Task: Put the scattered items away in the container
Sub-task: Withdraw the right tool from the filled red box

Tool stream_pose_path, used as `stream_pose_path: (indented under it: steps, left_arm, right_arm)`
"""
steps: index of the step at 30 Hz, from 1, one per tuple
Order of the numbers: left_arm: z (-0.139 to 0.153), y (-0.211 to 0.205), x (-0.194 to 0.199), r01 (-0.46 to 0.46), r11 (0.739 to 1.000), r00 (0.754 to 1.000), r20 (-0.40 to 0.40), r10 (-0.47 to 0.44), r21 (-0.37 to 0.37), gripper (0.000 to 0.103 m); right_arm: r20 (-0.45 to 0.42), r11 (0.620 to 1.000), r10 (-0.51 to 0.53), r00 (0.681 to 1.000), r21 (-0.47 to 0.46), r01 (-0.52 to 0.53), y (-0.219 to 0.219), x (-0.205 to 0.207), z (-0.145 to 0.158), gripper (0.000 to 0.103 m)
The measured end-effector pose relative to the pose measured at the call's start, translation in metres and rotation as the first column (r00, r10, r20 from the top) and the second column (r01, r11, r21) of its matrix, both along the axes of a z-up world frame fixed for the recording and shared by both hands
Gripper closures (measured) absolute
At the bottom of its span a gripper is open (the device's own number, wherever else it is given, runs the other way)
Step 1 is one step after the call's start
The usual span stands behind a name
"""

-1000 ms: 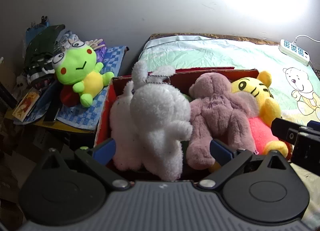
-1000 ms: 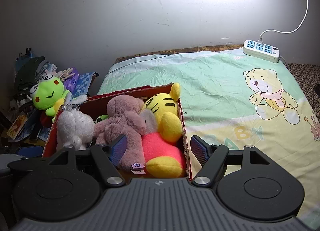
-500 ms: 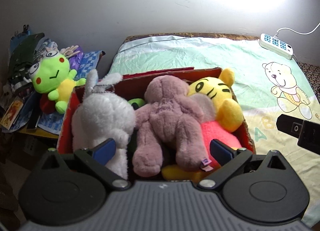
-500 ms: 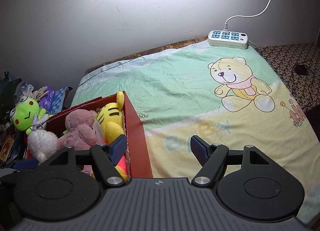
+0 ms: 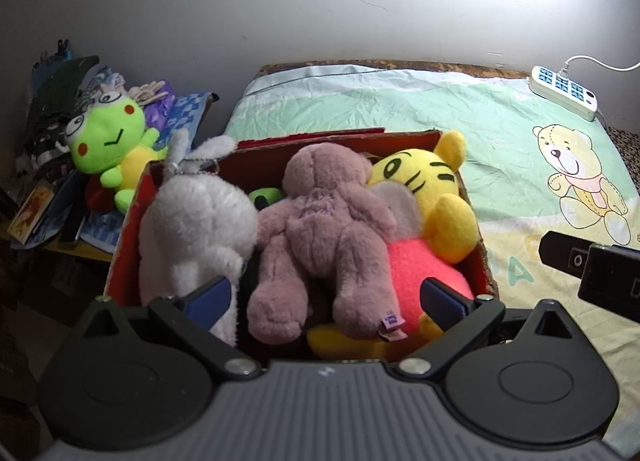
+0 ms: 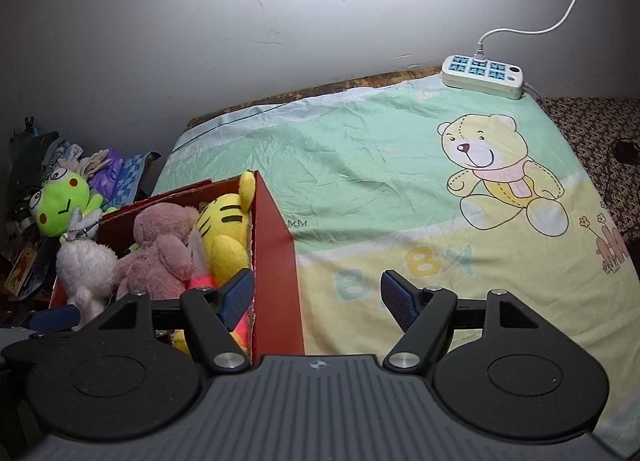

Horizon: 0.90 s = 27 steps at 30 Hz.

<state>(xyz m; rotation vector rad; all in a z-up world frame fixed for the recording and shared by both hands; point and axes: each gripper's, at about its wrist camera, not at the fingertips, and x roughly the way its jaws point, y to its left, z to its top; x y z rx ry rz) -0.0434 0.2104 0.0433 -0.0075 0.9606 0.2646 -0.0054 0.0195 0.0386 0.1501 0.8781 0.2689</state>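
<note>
Filling red box (image 5: 124, 237): three plush toys (image 5: 320, 229)

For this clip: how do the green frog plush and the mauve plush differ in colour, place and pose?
Colour: the frog is bright green with a yellow belly; the mauve plush is one dusty pink-purple.
Place: the frog sits outside the red box, on the clutter to its left; the mauve plush lies inside it, between the white plush and the yellow tiger.
Pose: the frog shows its face; the mauve plush shows its back, legs toward the camera.
Both are soft toys, and neither is gripped.
</note>
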Motion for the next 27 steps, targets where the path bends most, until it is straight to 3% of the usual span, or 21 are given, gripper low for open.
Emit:
stream_pose_path:
  steps: [13, 27]
  left_arm:
    - [-0.007, 0.034, -0.028, -0.166, 0.986, 0.985, -0.038, 0.166, 0.009, 0.001]
    - [-0.006, 0.096, -0.029, -0.145, 0.989, 0.988, -0.063, 0.143, -0.034, 0.001]
  right_arm:
    - [0.025, 0.983, 0.181, 0.983, 0.006, -0.181, 0.039, -0.006, -0.001, 0.03]
    - [0.024, 0.985, 0.168, 0.985, -0.053, -0.167, 0.101, -0.016, 0.008, 0.028]
